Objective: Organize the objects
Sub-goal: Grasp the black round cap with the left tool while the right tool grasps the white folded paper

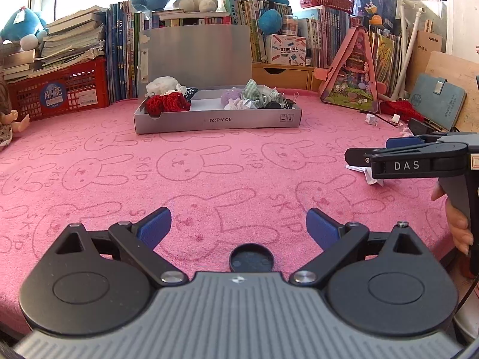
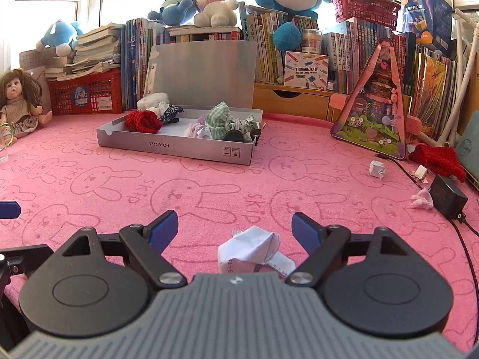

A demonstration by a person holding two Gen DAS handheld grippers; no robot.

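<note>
A grey open box [image 1: 215, 119] [image 2: 179, 146] stands on the pink rabbit-print cloth, holding red knitted pieces [image 1: 167, 103] [image 2: 143, 121] and checked fabric bits [image 1: 257, 92] [image 2: 221, 116]. My left gripper [image 1: 238, 224] is open above the cloth, with a small dark round cap [image 1: 251, 258] just in front of its base. My right gripper [image 2: 235, 227] is open, its jaws on either side of a crumpled white paper [image 2: 254, 248] lying on the cloth. From the left wrist view the right gripper [image 1: 389, 155] shows at the right over that paper [image 1: 366, 175].
Small folded paper [image 2: 377, 168], a white clip [image 2: 420, 172], a pink scrap [image 2: 422, 199], a black power adapter [image 2: 449, 196] with cable and a red knit piece [image 2: 437, 157] lie at the right. A doll [image 2: 21, 101], red crates, books and plush toys line the back.
</note>
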